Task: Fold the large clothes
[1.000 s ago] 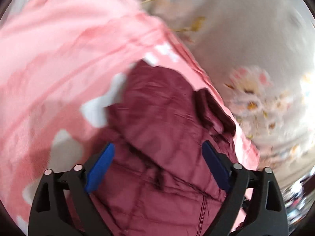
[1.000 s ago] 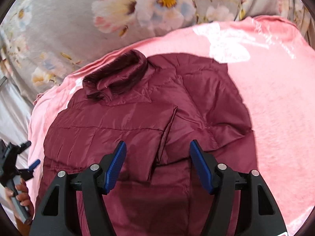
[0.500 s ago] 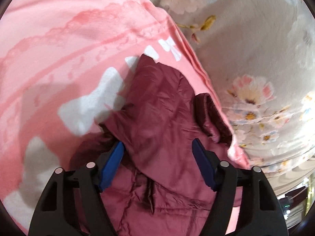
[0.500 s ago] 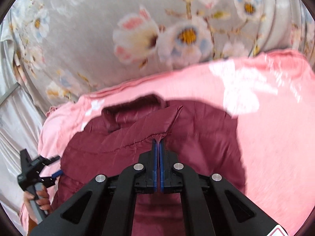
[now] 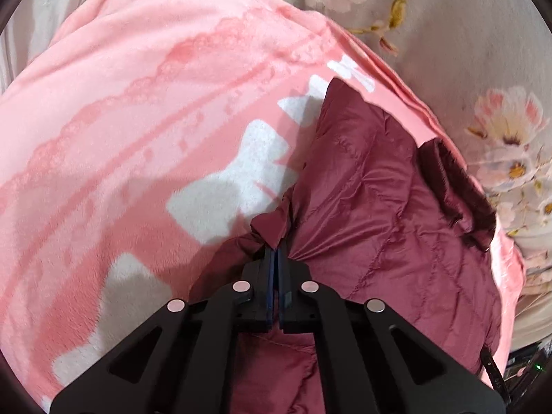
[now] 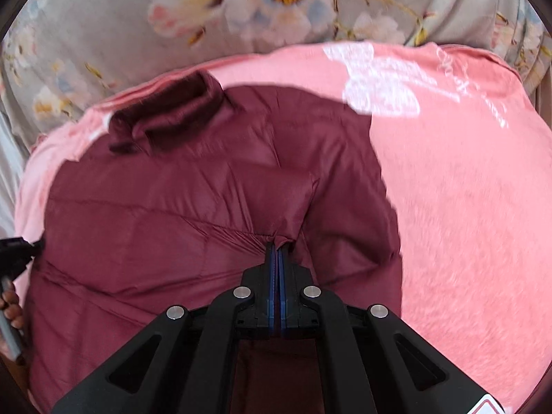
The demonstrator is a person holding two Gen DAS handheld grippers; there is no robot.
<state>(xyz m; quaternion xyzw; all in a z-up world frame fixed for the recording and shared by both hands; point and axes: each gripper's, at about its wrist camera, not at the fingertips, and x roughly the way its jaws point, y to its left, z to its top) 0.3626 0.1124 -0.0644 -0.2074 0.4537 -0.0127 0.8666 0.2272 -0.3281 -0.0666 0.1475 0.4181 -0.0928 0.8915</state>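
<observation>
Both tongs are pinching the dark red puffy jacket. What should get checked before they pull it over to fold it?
1. Left tongs shut on the jacket: ok.
2. Right tongs shut on the jacket's folded sleeve edge: ok.
3. Collar lying flat at the top: ok.
4. Jacket resting fully on the pink blanket: ok.
5. How many layers each pinch holds: cannot tell.
6. Hem near the person: cannot tell, hidden behind the tongs.
</observation>
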